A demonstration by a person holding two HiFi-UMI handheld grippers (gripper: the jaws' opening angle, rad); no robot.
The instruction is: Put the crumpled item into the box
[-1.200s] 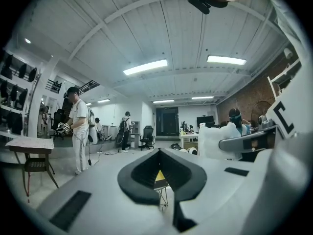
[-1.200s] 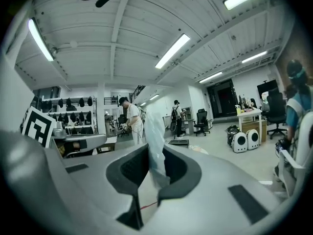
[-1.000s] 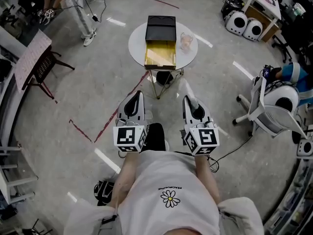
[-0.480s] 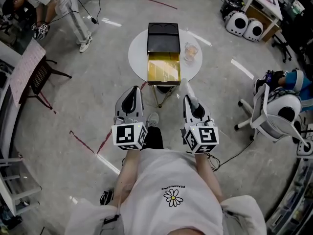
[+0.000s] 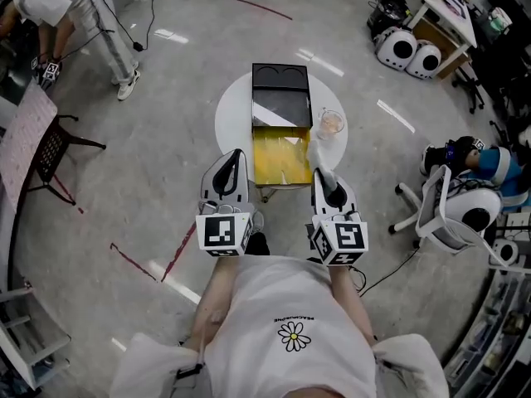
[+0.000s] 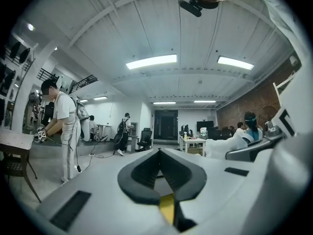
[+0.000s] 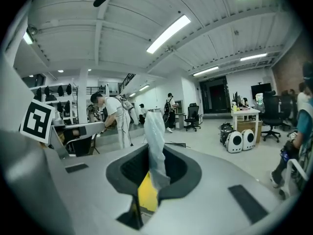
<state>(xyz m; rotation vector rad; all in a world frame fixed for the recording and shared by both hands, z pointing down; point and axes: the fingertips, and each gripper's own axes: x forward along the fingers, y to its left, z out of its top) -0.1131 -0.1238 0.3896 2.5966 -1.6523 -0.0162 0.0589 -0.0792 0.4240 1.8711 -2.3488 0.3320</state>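
Find the crumpled item point(image 5: 316, 149), a pale twisted strip, clamped by its lower end in the right tongs point(image 5: 323, 175), jaws narrowed onto it and free end projecting past the tips. Read this end pinch as a way to leave the bulk clear for release. Note the position: held in the air at the near right edge of the box point(image 5: 280, 152), between box and clear cup point(image 5: 330, 123), not yet inside. Locate the box at the middle of the round white bench point(image 5: 232, 118), black lid point(image 5: 280, 85) thrown back toward the far side, gold interior exposed on the near side, presumably to accept the item from above without further handling. Treat the cup, just right of the box and close to the carrying path, as a knock-over risk. Find the left tongs point(image 5: 235, 157) just left of the box's near left corner, jaws together on nothing, carried alongside, probably in reserve for steadying box or lid. Judge the step as approach, with placement outstanding.
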